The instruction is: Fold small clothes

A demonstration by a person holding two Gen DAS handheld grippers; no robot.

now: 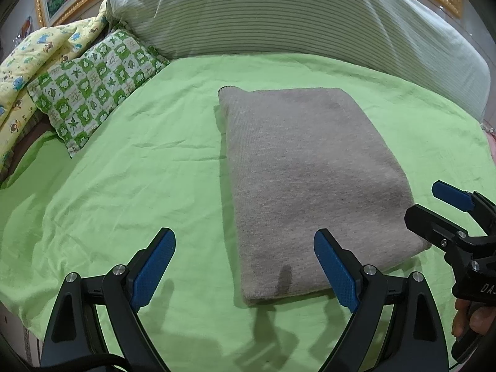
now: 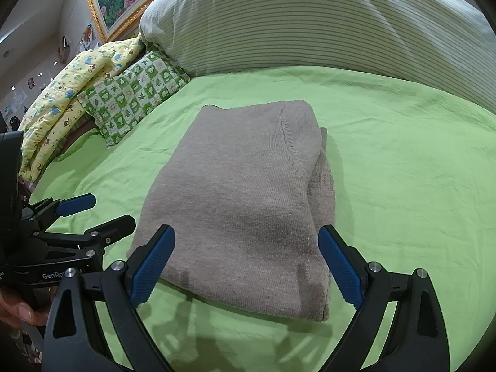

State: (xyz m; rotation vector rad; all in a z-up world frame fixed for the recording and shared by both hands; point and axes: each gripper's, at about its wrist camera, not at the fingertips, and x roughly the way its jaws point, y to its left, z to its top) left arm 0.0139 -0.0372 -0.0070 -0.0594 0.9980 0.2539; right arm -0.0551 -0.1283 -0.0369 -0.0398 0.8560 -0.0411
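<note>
- Your left hand-held gripper (image 1: 245, 266) hangs with its jaws spread wide and empty over the near-left corner of the folded grey sweater (image 1: 310, 179), which lies flat on the green bedsheet (image 1: 124, 186).
- Your right hand-held gripper (image 2: 246, 265) is likewise spread and holds nothing, straddling the near edge of the sweater.
- Pinch only the top layer and the stack will likely peel apart, undoing the fold.
- A tucked part, perhaps a sleeve, peeks out along the right side; lifting unevenly could drag it loose.
- The sheet is wrinkled and soft; dig too deep and you may catch it along with the knit.
- Both tools sit near each other, so closing inward risks a bump.
</note>
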